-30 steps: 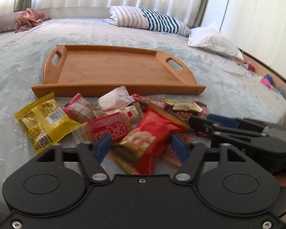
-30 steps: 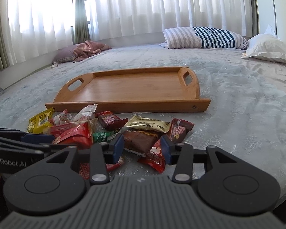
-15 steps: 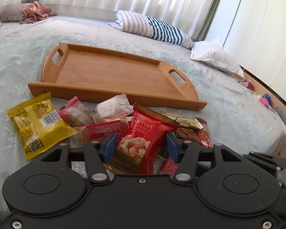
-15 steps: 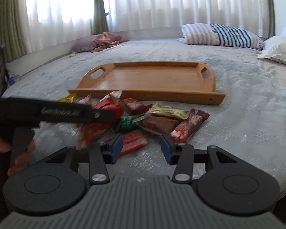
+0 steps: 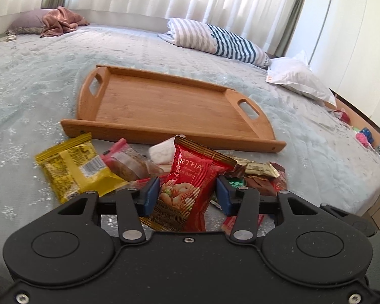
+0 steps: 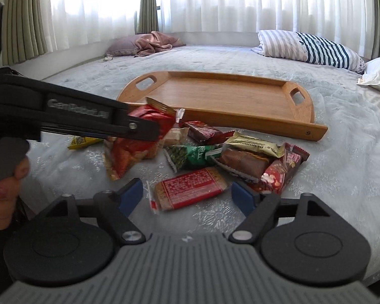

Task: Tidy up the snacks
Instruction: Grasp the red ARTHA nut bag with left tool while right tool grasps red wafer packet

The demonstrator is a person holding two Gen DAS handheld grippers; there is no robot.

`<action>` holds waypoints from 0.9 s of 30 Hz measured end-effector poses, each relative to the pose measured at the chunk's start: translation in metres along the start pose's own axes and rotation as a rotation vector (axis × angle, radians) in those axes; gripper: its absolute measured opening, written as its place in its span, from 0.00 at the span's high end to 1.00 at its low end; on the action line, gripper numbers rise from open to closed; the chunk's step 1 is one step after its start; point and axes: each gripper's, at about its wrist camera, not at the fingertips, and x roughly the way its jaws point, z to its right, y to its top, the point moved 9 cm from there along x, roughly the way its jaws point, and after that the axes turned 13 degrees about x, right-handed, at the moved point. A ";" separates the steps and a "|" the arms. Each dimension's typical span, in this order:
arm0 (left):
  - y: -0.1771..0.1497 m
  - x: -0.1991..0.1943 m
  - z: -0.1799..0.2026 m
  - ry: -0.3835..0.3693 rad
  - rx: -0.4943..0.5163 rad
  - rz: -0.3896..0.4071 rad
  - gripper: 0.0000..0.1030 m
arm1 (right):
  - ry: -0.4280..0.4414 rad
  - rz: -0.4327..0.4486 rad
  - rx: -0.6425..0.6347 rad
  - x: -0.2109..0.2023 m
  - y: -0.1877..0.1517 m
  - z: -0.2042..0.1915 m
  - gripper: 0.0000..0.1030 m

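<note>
My left gripper (image 5: 187, 193) is shut on a red peanut snack bag (image 5: 190, 177) and holds it above the snack pile; the bag also shows in the right wrist view (image 6: 136, 139), hanging from the left gripper's fingers (image 6: 141, 129). The wooden tray (image 5: 164, 103) lies empty beyond the pile, also seen in the right wrist view (image 6: 228, 96). My right gripper (image 6: 187, 197) is open, low over a red flat biscuit pack (image 6: 190, 190). A yellow packet (image 5: 71, 164), a green packet (image 6: 190, 154), a gold bar (image 6: 255, 147) and a brown bar (image 6: 243, 163) lie on the bed.
The bedspread (image 5: 38, 81) carries everything. A striped pillow (image 5: 215, 40) and a white pillow (image 5: 299, 81) lie at the far side. A pink blanket on a cushion (image 6: 152, 43) sits by the curtains. The bed's edge (image 5: 367, 136) runs on the right.
My left gripper has closed on the red peanut bag and lifted it off the pile. My right gripper has opened wider and pulled back; the red biscuit pack now lies uncovered in front of it.
</note>
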 end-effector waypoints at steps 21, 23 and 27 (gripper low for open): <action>0.006 -0.004 -0.006 0.073 -0.002 0.006 0.56 | 0.041 0.028 0.002 0.009 0.010 0.003 0.44; 0.007 -0.003 -0.007 0.082 -0.001 0.006 0.56 | 0.029 0.034 0.022 0.007 0.012 0.006 0.67; 0.010 -0.002 -0.010 0.092 -0.012 0.011 0.56 | 0.003 0.039 0.033 0.007 0.011 0.009 0.47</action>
